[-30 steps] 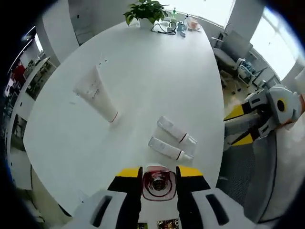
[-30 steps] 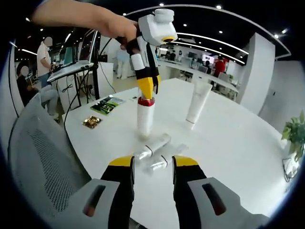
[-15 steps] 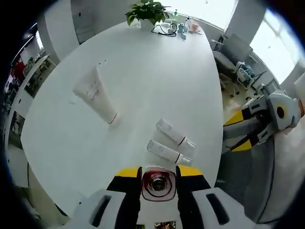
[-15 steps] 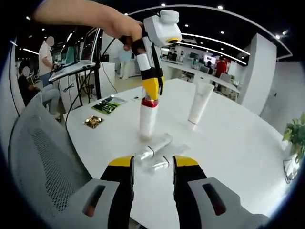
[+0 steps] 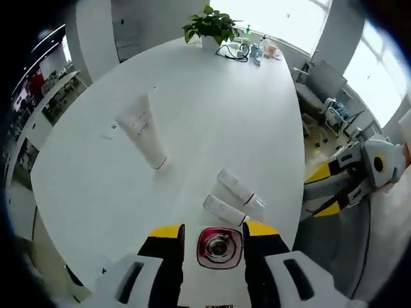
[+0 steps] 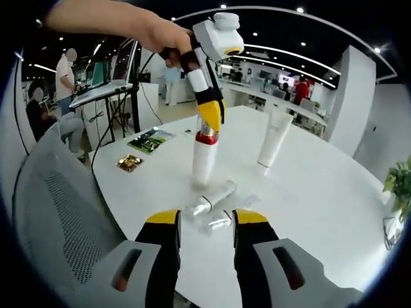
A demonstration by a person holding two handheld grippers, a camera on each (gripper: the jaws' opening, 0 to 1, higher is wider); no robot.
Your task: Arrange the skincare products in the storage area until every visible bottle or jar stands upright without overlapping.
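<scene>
A white bottle [image 6: 204, 163] with a red cap [image 5: 219, 247] stands on the white table [image 5: 212, 122], leaning slightly. My left gripper [image 5: 214, 232] hangs over it from above, its jaws set around the cap with a small gap on one side; it also shows as the left gripper [image 6: 210, 119] held by a hand. Two small clear bottles [image 5: 239, 188] [image 5: 221, 210] lie side by side just beyond, seen as clear bottles [image 6: 209, 197] [image 6: 225, 218]. A white tube [image 5: 144, 131] [image 6: 271, 138] stands on its cap farther off. My right gripper [image 6: 207, 221] [image 5: 321, 191] is open and holds nothing, off the table edge.
A potted plant [image 5: 215, 25] and cables with small items [image 5: 247, 48] sit at the table's far end. Two packets [image 6: 146, 140] [image 6: 130, 163] lie near the table edge. A grey mesh chair [image 6: 58, 212] stands close by. People [image 6: 64, 70] are at desks in the background.
My left jaws have spread a little around the red cap. The left gripper and bottle top have shifted slightly right in the right gripper view. The right gripper has stayed put.
</scene>
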